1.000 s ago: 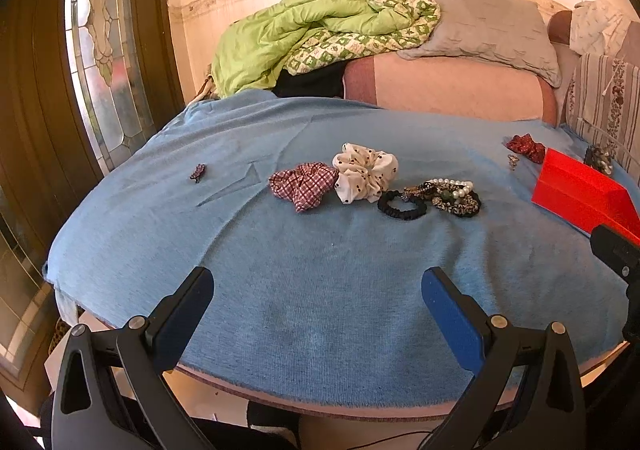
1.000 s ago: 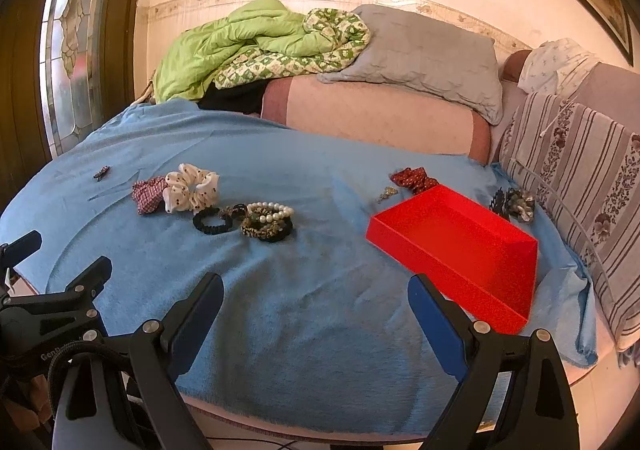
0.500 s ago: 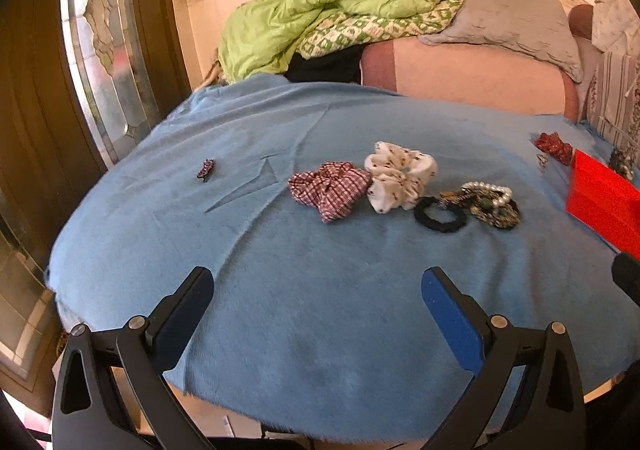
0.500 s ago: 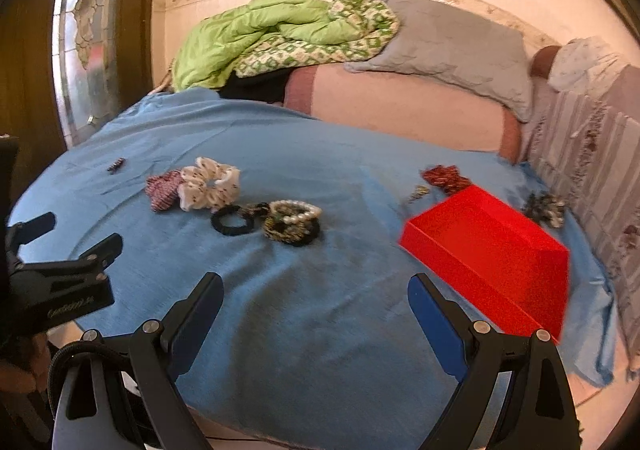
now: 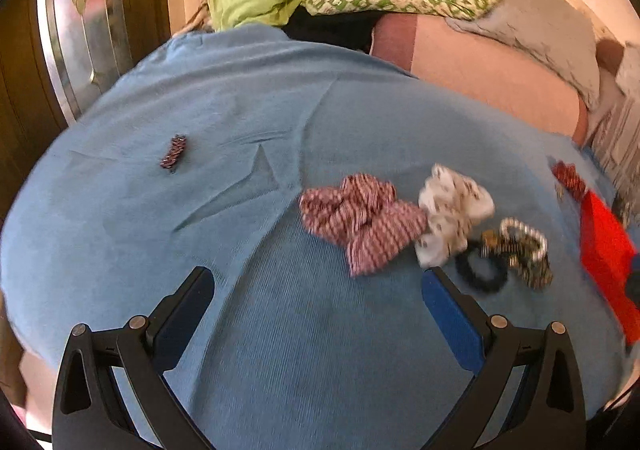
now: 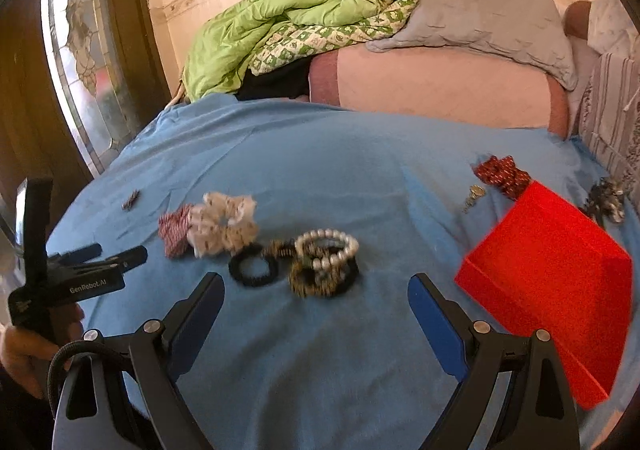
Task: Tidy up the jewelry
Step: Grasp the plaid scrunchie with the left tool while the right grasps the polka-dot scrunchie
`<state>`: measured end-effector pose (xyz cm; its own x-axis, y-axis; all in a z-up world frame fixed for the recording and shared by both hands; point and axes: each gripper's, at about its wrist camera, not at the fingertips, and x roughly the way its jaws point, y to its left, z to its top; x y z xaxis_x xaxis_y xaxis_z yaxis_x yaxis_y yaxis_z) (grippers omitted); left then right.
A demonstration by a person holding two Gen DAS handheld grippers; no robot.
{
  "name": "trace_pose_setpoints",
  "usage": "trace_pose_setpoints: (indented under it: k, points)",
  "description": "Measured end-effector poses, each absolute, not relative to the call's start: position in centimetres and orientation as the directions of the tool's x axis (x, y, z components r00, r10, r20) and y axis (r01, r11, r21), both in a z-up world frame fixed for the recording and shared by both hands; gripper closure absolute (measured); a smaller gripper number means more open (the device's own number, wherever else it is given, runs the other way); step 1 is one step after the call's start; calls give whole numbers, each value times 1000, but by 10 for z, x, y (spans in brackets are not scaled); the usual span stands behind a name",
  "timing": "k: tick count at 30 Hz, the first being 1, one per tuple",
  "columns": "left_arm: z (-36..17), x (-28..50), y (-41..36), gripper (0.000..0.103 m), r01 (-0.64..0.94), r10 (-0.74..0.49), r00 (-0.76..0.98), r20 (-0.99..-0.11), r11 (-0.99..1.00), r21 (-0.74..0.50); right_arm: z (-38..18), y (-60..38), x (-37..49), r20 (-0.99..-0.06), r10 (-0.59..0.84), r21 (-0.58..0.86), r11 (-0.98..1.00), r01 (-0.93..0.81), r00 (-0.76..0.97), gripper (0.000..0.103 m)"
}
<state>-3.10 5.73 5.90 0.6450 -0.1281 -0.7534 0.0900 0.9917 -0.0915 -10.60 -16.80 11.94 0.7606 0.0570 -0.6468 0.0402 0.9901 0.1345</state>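
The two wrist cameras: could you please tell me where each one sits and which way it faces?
Left wrist: on the left tongs, open, over the blue blanket, facing the checked scrunchie.
Right wrist: on the right tongs, open, facing the pearl bracelet and red tray; the left hand shows.
Shared: scrunchies, bracelets, tray, blanket.

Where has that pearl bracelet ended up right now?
The pearl bracelet lies mid-bed on the blue blanket, stacked on darker beaded bracelets, beside the black hair tie and left of the red tray.
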Motion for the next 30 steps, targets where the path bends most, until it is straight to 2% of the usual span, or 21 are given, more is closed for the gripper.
trace_pose_setpoints:
  k: [3, 9, 11, 12, 14, 15, 19, 25, 28, 30]
  points:
    - [54, -6, 59, 3, 72, -146, 629, -763, 989, -130, 122, -171, -86, -645, 89, 179, 983, 36, 759, 7]
    - [34, 40, 57, 31, 51, -152, 581, -800, 987, -151, 122, -171, -51, -643, 170, 275, 961, 17, 747, 7]
    - [28, 50, 57, 50, 60, -183, 560, -808, 982, -180, 120, -169, -42, -641, 189, 296, 955, 13, 744, 7]
    - [26, 53, 56, 56, 67, -191, 555, -810, 980, -186, 119, -168, -37, -642, 204, 313, 950, 9, 739, 7]
    - [24, 58, 51, 85, 93, -205, 545, -813, 978, -184, 114, -166, -26, -647, 232, 342, 940, 4, 727, 7]
    - [24, 58, 50, 89, 99, -203, 543, -815, 979, -178, 112, -164, -21, -649, 246, 354, 935, 0, 720, 7]
    - [27, 57, 51, 95, 122, -227, 546, -807, 974, -191, 97, -152, 5, -664, 302, 396, 918, -21, 684, 9]
    - [28, 57, 60, 95, 127, -238, 553, -798, 971, -202, 70, -128, 43, -711, 328, 380, 923, -52, 622, 22]
    - [26, 57, 60, 95, 132, -231, 548, -804, 973, -189, 55, -120, 57, -732, 335, 374, 925, -60, 593, 38]
    - [24, 58, 60, 90, 127, -224, 545, -808, 975, -185, 44, -113, 66, -756, 338, 364, 929, -69, 561, 62]
